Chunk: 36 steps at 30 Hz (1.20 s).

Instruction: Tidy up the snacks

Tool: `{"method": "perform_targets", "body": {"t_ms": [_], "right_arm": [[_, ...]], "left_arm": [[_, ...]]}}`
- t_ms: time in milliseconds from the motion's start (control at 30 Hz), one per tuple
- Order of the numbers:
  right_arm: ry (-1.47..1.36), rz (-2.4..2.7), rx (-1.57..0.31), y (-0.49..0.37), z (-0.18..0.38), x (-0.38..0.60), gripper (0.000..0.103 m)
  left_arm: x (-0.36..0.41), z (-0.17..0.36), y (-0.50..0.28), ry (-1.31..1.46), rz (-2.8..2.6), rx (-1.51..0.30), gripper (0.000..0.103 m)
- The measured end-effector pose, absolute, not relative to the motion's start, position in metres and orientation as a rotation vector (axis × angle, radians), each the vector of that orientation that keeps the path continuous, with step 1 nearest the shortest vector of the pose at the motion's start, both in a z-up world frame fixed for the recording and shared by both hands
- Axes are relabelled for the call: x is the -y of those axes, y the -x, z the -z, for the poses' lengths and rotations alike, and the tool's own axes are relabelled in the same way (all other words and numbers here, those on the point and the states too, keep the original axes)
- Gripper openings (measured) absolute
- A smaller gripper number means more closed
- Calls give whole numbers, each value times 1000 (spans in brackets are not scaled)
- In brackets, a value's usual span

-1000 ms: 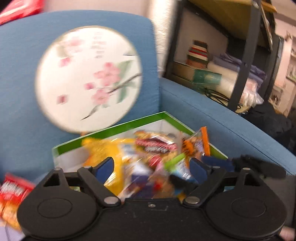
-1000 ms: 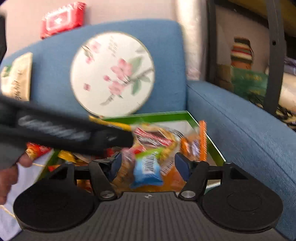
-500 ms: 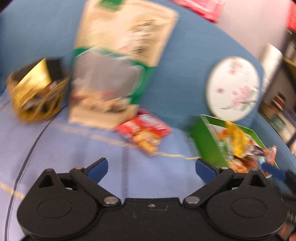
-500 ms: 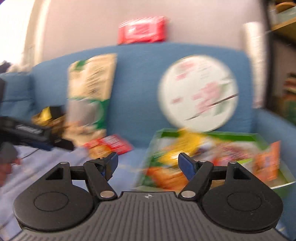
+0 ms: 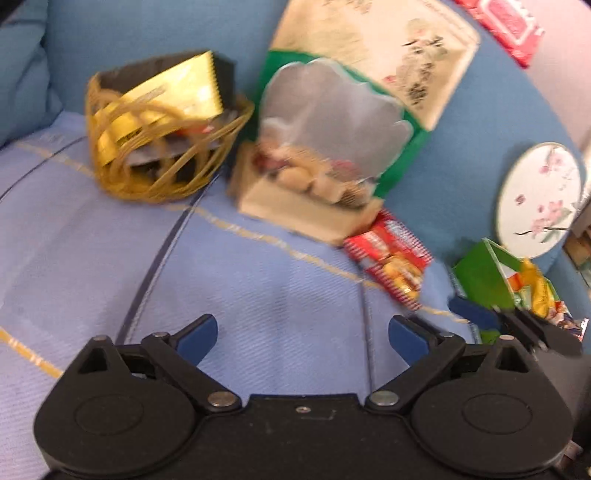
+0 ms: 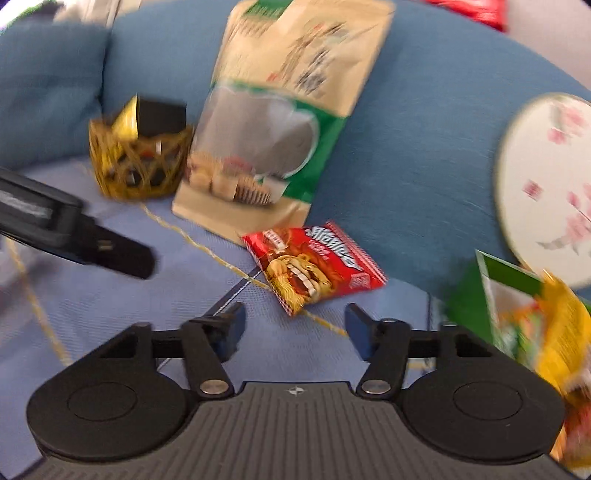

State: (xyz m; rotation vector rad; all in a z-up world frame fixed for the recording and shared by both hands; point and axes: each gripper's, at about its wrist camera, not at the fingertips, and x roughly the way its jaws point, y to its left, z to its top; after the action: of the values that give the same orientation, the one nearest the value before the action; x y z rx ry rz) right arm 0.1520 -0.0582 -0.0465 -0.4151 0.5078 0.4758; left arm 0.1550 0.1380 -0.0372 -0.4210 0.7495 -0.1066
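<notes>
A red snack packet [image 6: 314,264] lies flat on the blue sofa seat, just ahead of my open, empty right gripper [image 6: 293,326]; it also shows in the left wrist view [image 5: 389,260]. My left gripper [image 5: 301,334] is open and empty over the bare seat cloth. A green box [image 6: 476,295] full of mixed snacks stands at the right; it also shows in the left wrist view [image 5: 484,278]. A gold wire basket [image 5: 162,147] holding gold and dark packets sits at the back left; it also shows in the right wrist view [image 6: 138,162].
A large beige and green snack bag [image 5: 340,147] leans on the sofa back beside the basket. A round flowered fan [image 5: 539,199] leans at the right. A red pack [image 5: 506,22] lies on top of the sofa back. The left gripper's finger [image 6: 74,236] crosses the right wrist view.
Both grippers have swung left, away from the green snack box, toward the sofa seat, the red packet and the basket. The blue packet seen between the right fingers a second ago is gone.
</notes>
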Motion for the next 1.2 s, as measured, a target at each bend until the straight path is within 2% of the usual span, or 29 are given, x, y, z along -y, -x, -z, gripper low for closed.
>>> {"method": "perform_targets", "body": {"t_ms": [133,167,200,233,267,367,600,700,733,767,800,833,867,900,1000,1033,1200], "right_arm": [[587,-472,-454,-160,60,35,61],[621,-463,-438,-161,60,32,45],[644,-463,-431,-160,59,32,38],[636,-473,-438,-157,57,34,17],[621,-486,-448,-153,54,37,10],[621,-535,-450,-128,49,49,7],[621,-664,-461,-36,45,94,7],[556,-666,-480,-12,42,111,15],[515,-669,-498,-7,40,117,26],[459,-657,-517,-4,38,122,43],[408,-647,-533,-5,36,125,53],[339,-633,-547,-6,33,131,70],[275,-621,-558,-7,30,137,74],[195,-612,-578,-11,28,145,74],[-26,-592,-661,-29,34,163,74],[-92,-576,-690,-35,38,168,75],[-242,-557,-726,-50,43,176,75]], "left_arm": [[-141,35,-157,458,118,-753,103],[-141,35,-157,462,134,-756,103],[-140,35,-158,463,143,-762,103],[-139,35,-158,466,147,-770,103],[-138,35,-158,467,155,-776,103],[-137,34,-158,472,168,-785,103],[-120,30,-150,437,267,-815,103],[-104,36,-145,441,366,-862,103],[-98,38,-142,450,397,-878,103],[-93,40,-139,452,419,-882,103],[-87,41,-136,442,445,-885,103],[-82,41,-134,427,458,-884,103],[-78,42,-132,409,468,-883,103],[-74,44,-130,389,473,-885,103],[-71,47,-129,374,470,-878,89],[-71,48,-130,376,467,-875,87],[-73,50,-131,398,481,-869,87]]}}
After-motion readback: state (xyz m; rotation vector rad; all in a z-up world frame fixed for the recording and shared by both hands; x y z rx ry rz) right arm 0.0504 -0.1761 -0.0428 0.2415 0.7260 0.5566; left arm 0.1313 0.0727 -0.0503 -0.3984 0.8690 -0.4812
